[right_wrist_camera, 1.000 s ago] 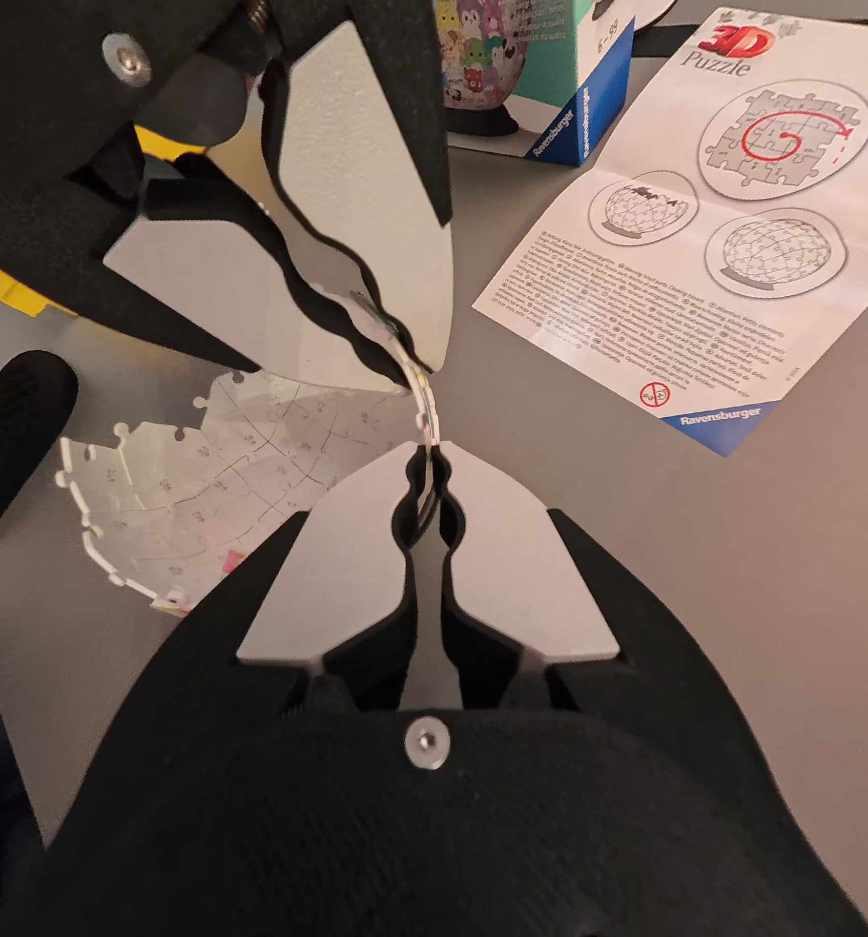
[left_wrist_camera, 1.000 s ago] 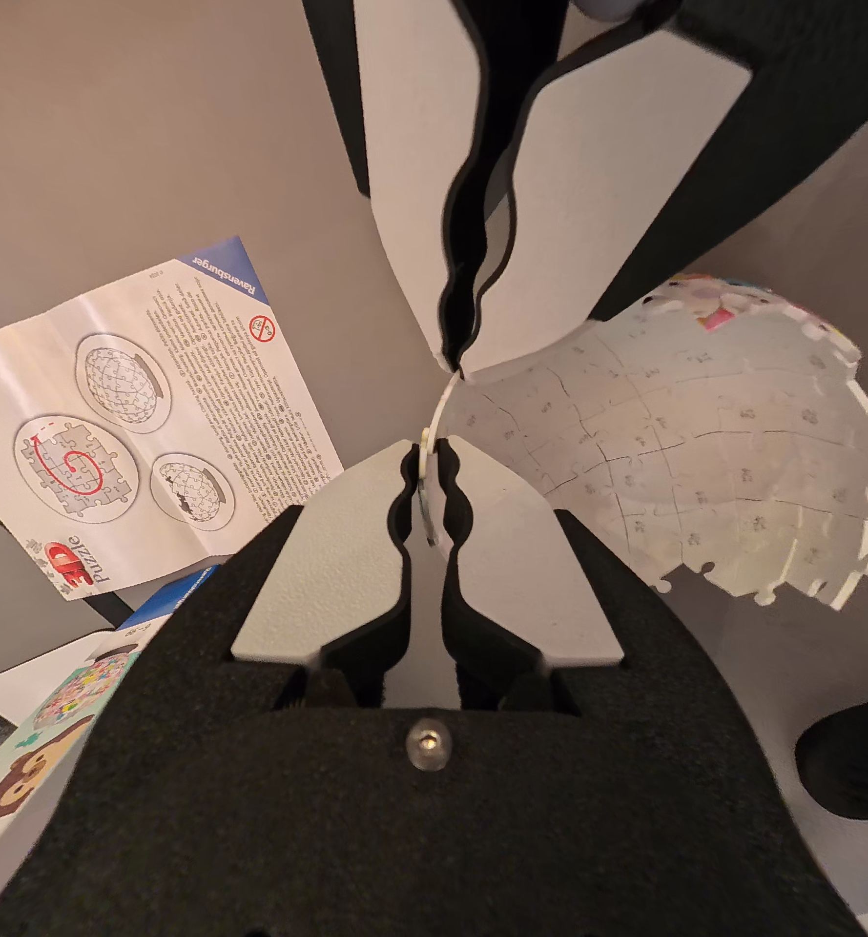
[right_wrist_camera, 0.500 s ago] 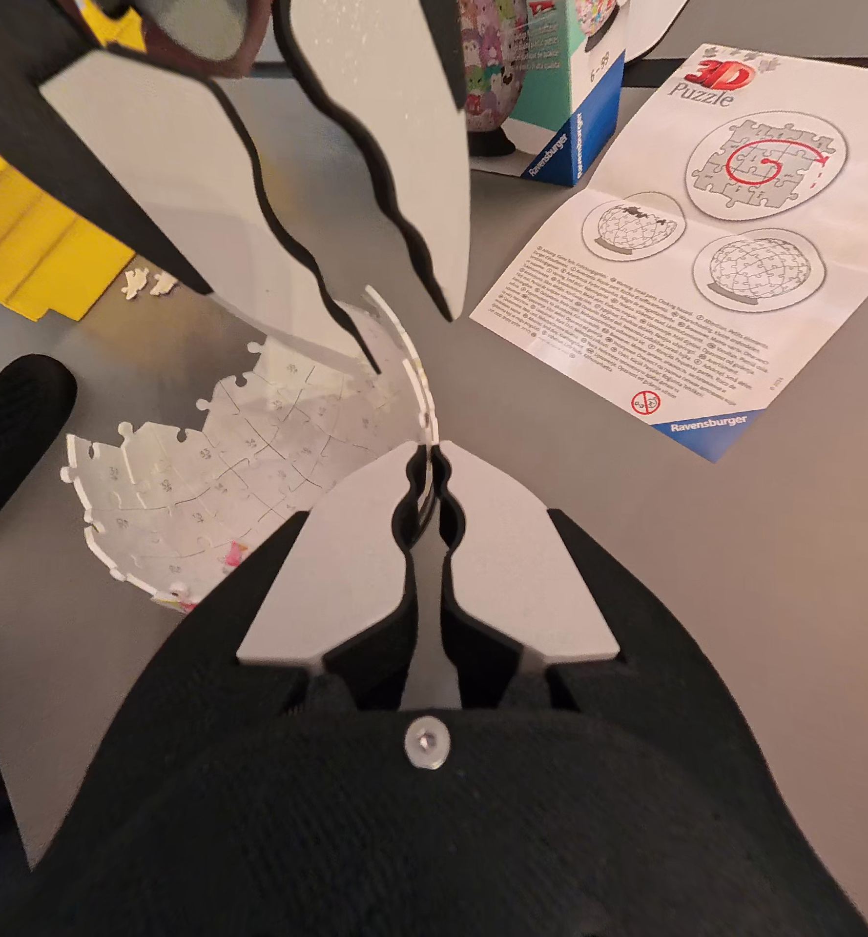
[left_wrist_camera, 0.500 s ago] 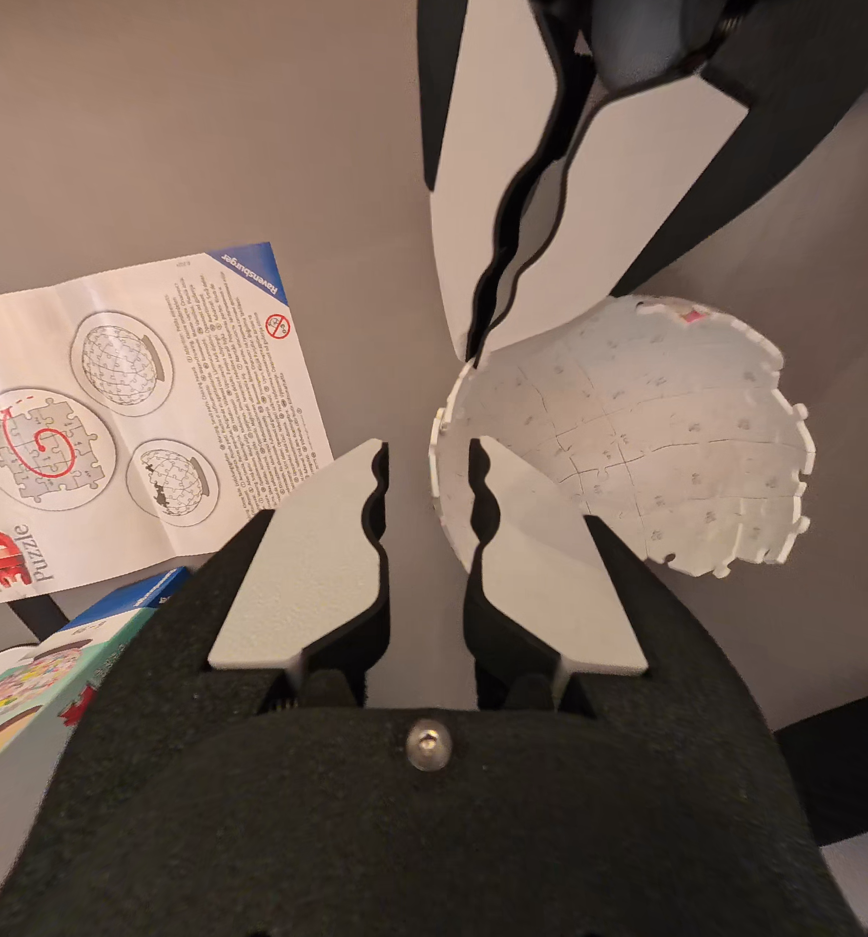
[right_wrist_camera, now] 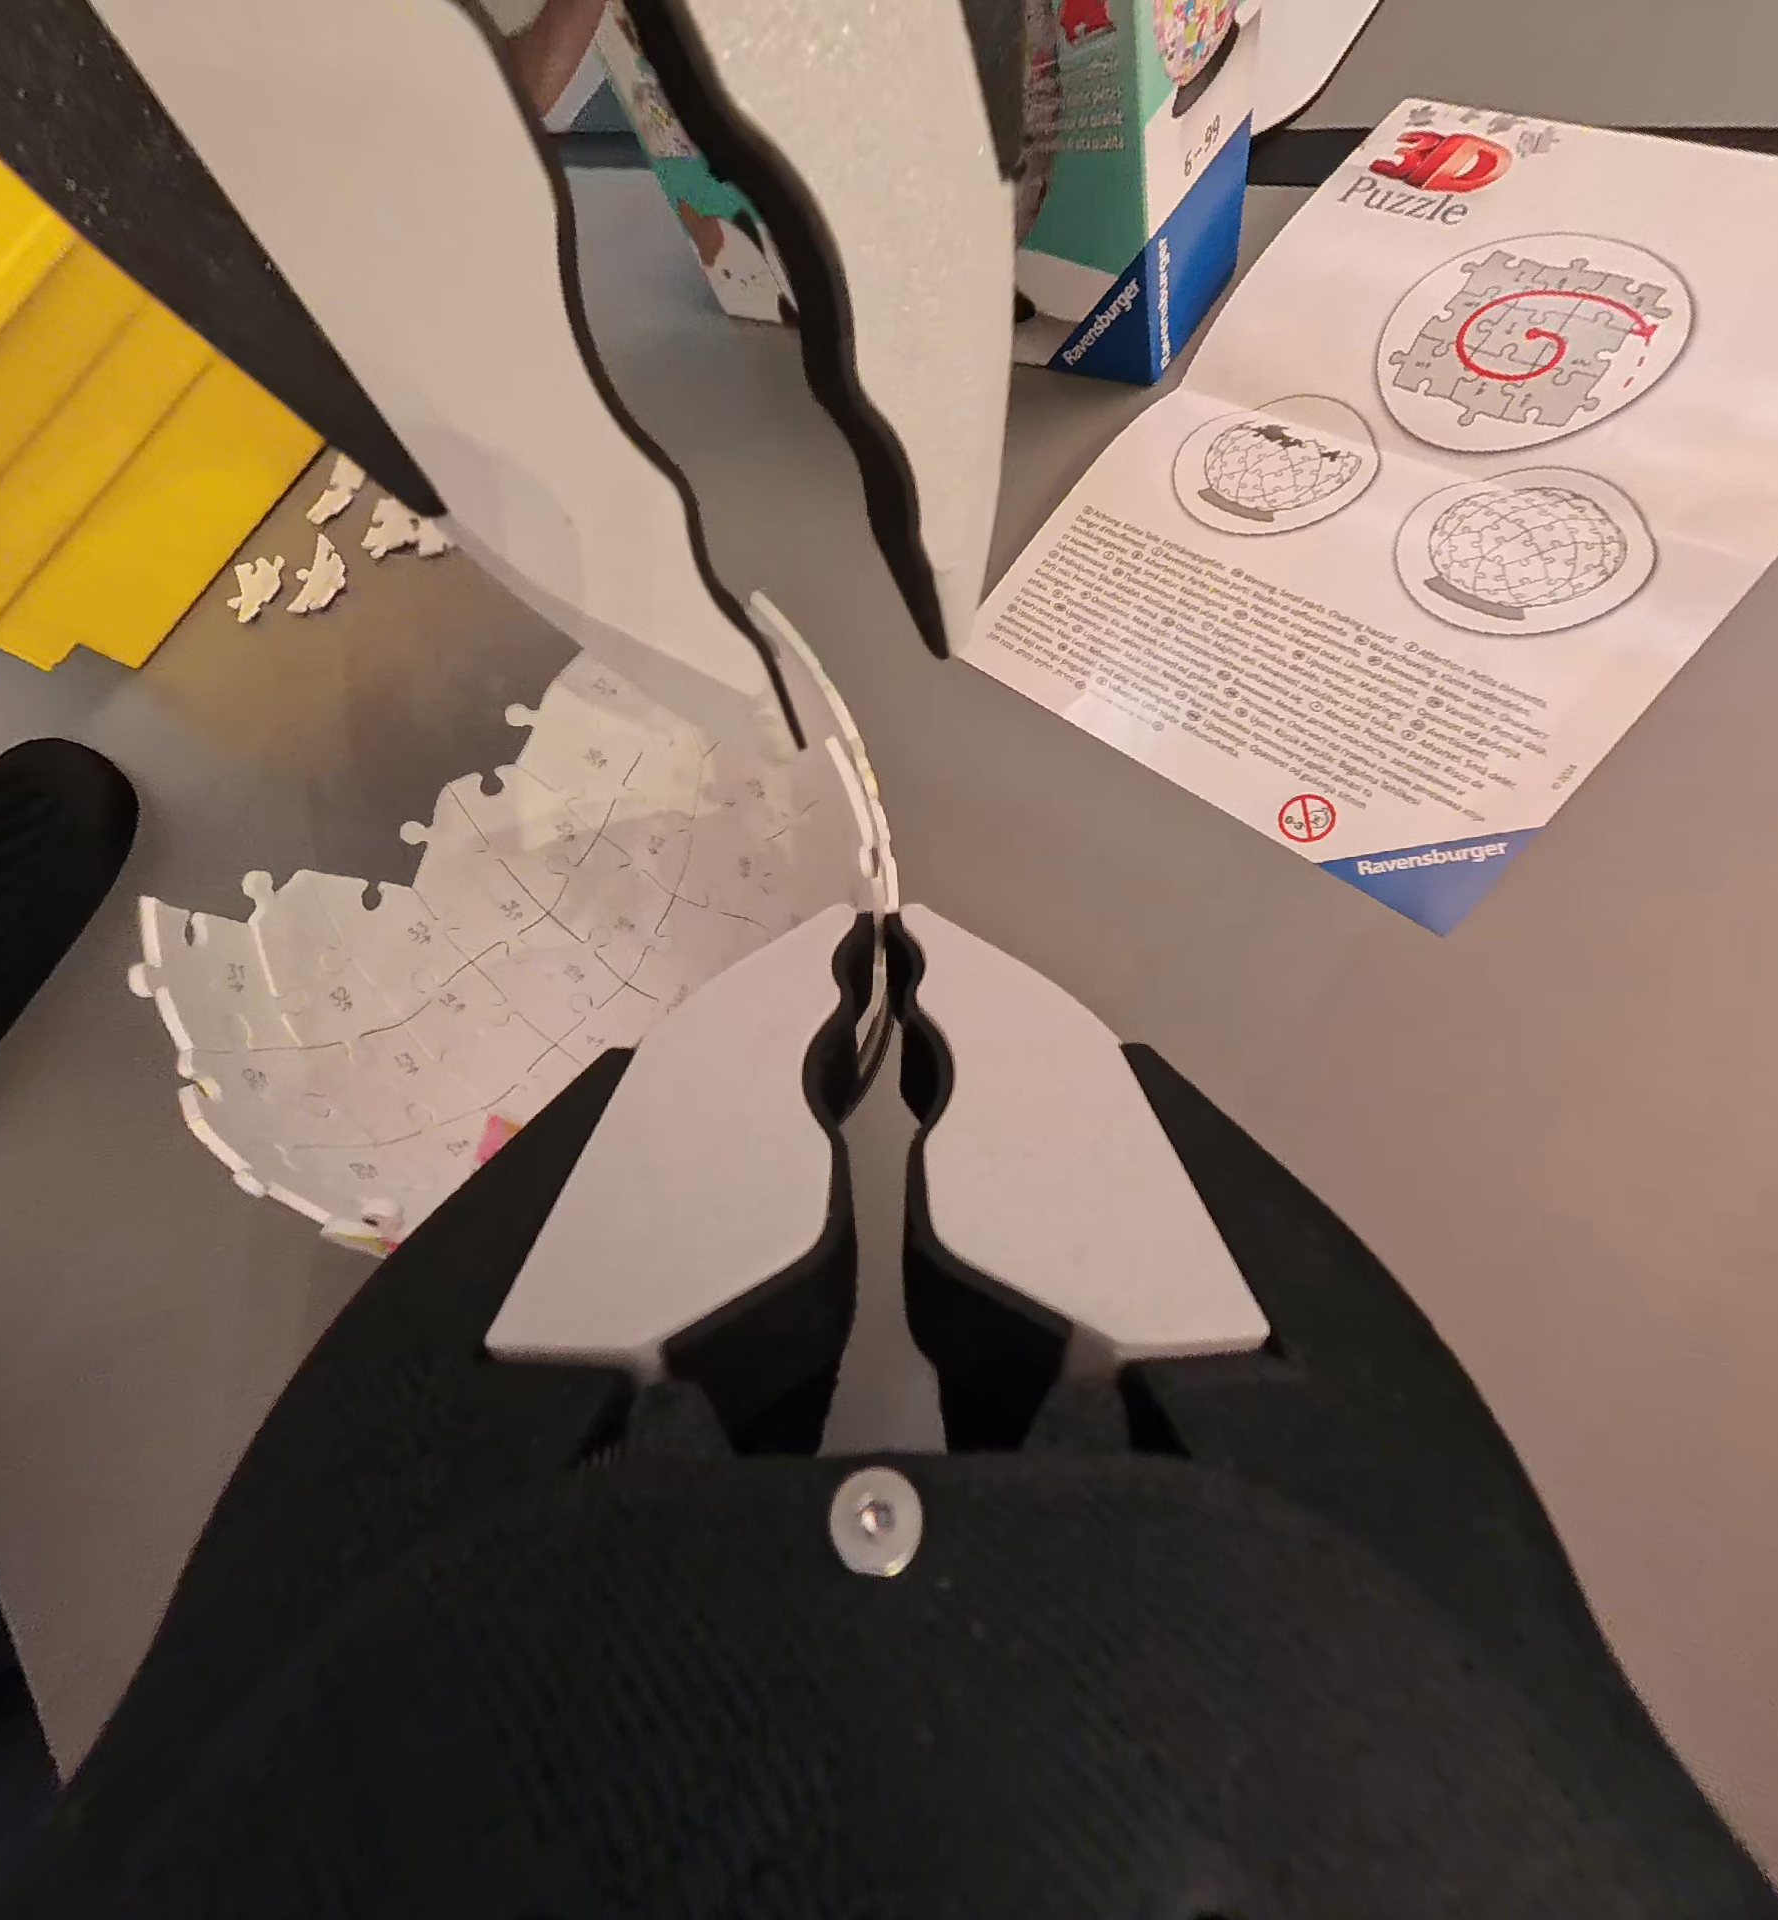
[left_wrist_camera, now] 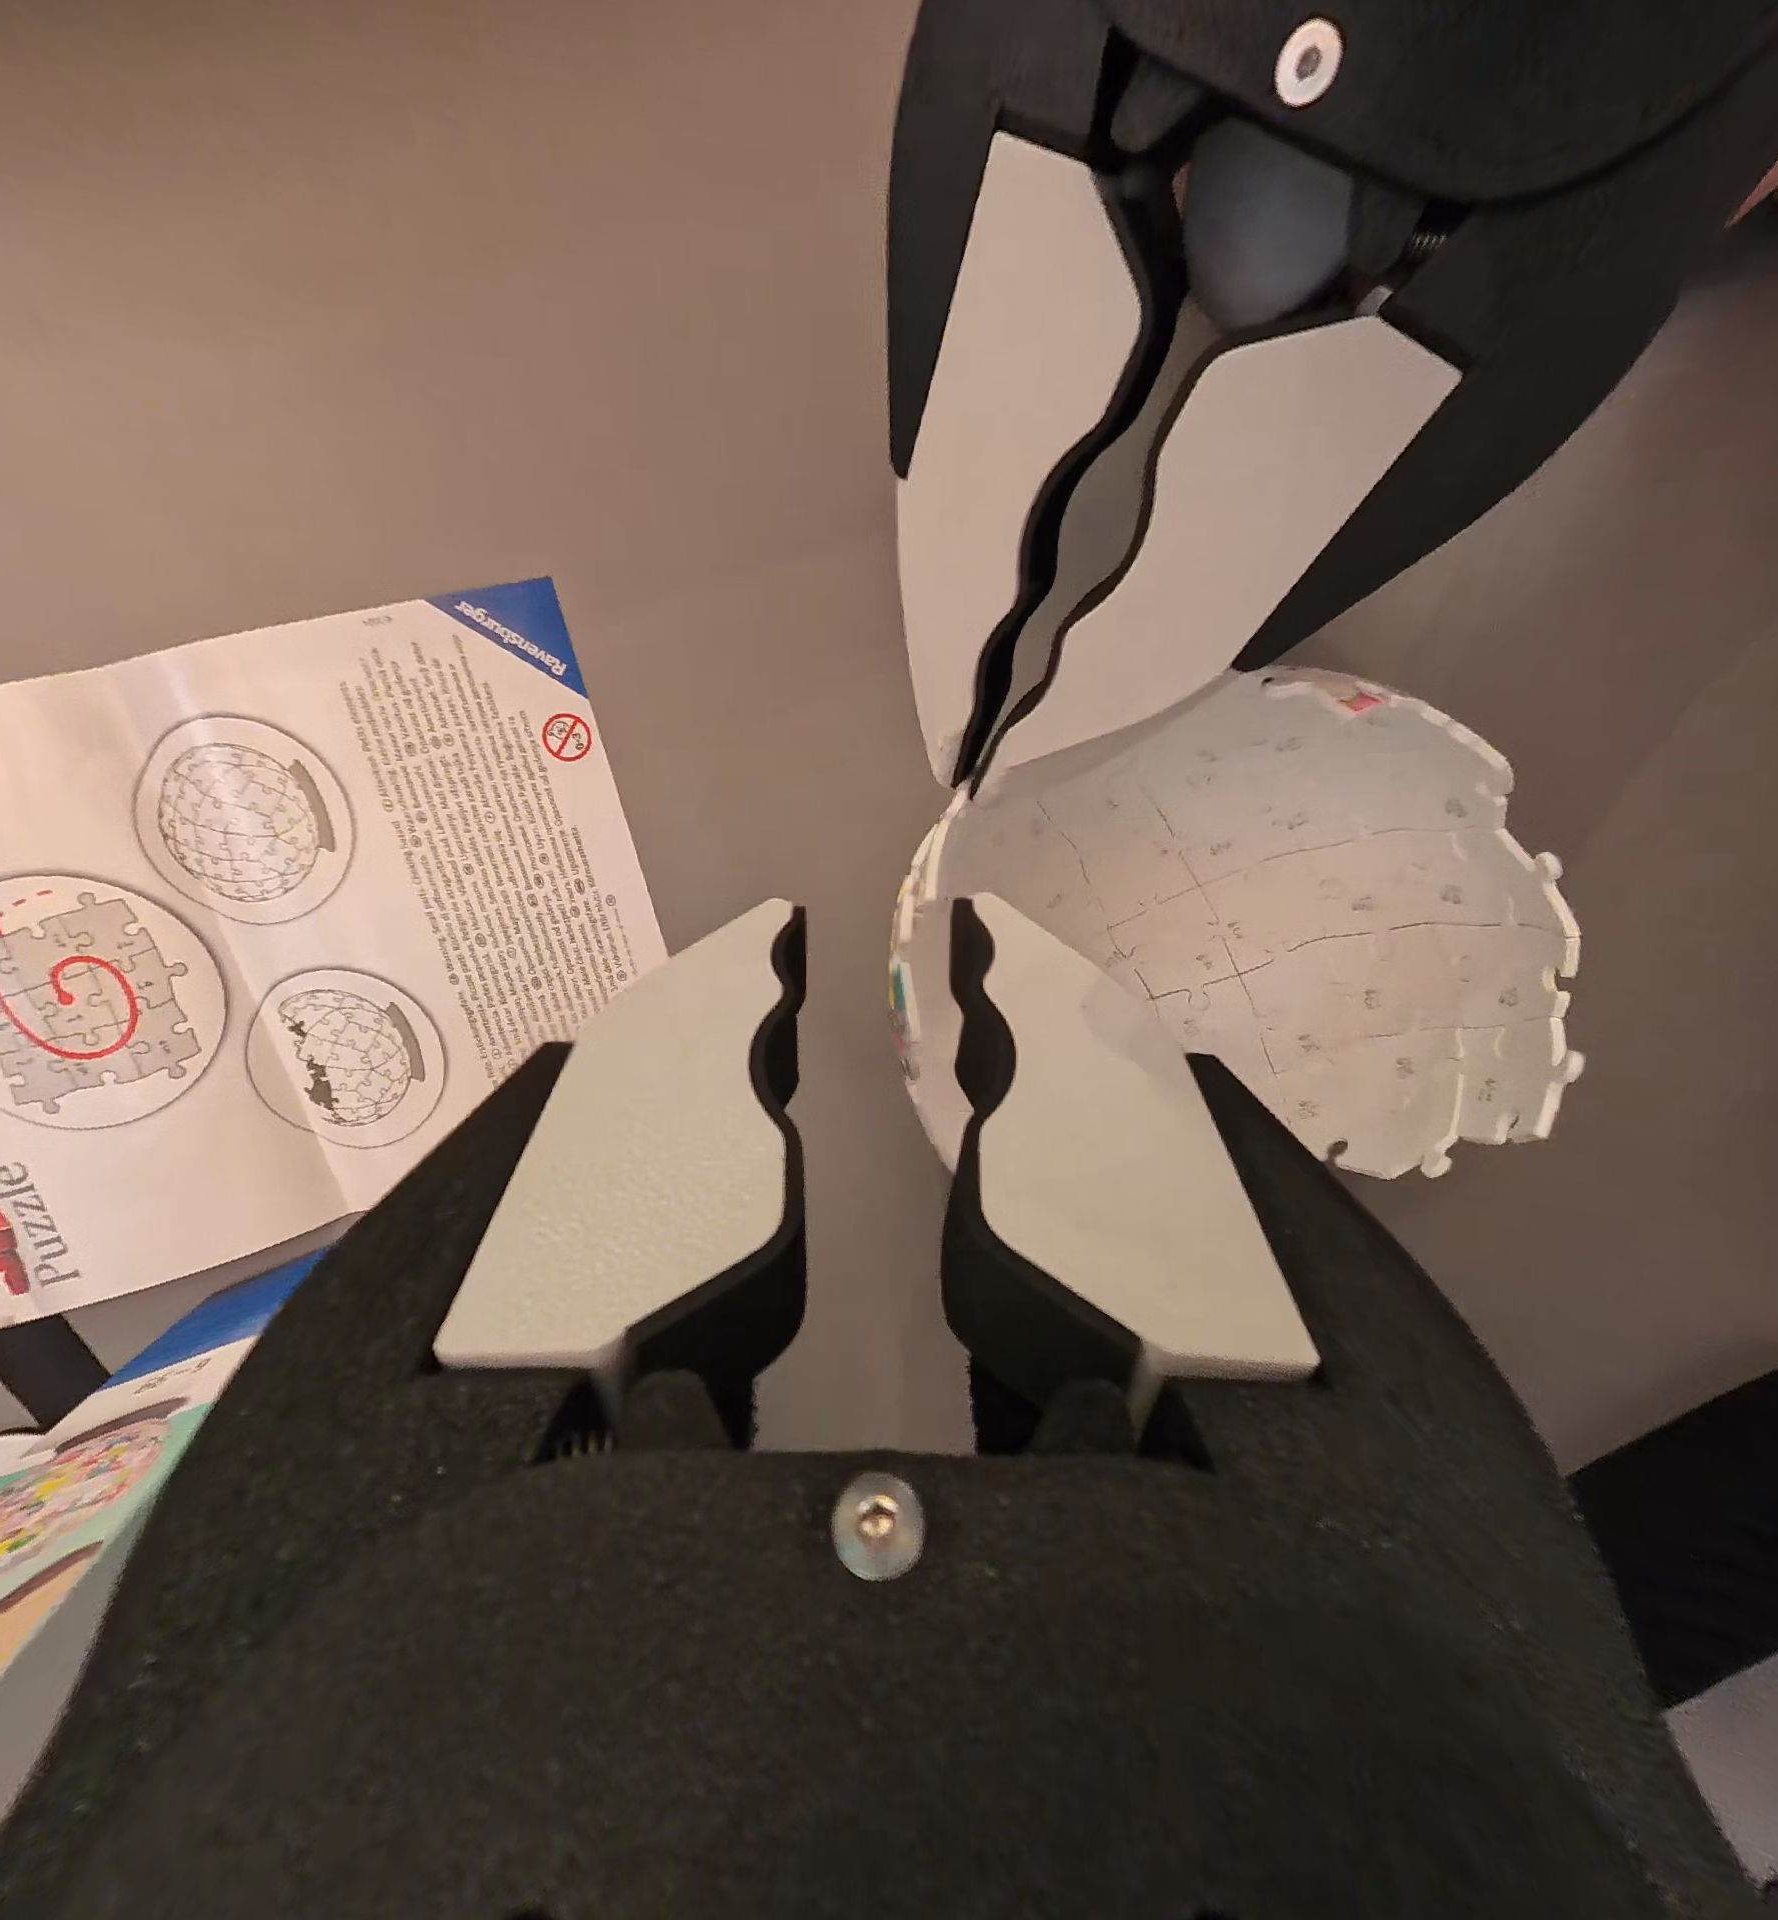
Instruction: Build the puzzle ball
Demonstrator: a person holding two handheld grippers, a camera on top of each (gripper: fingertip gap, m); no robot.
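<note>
Ball (right_wrist_camera: pixel 469 966): about half built, a bowl shape just over the bench (right_wrist_camera: pixel 1384 1195) | right claw (right_wrist_camera: pixel 880 920) pinched its rim | left claw (left_wrist_camera: pixel 877 914) let go, wide apart | loose pieces (right_wrist_camera: pixel 329 545) left to add

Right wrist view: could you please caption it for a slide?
Right gripper pinches the half-built puzzle ball's rim; left gripper open above.

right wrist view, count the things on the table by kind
loose puzzle pieces: 4
part-built puzzle ball shell: 1
instruction sheet: 1
puzzle box: 1
yellow bin: 1
black rest: 1
total: 9
</note>
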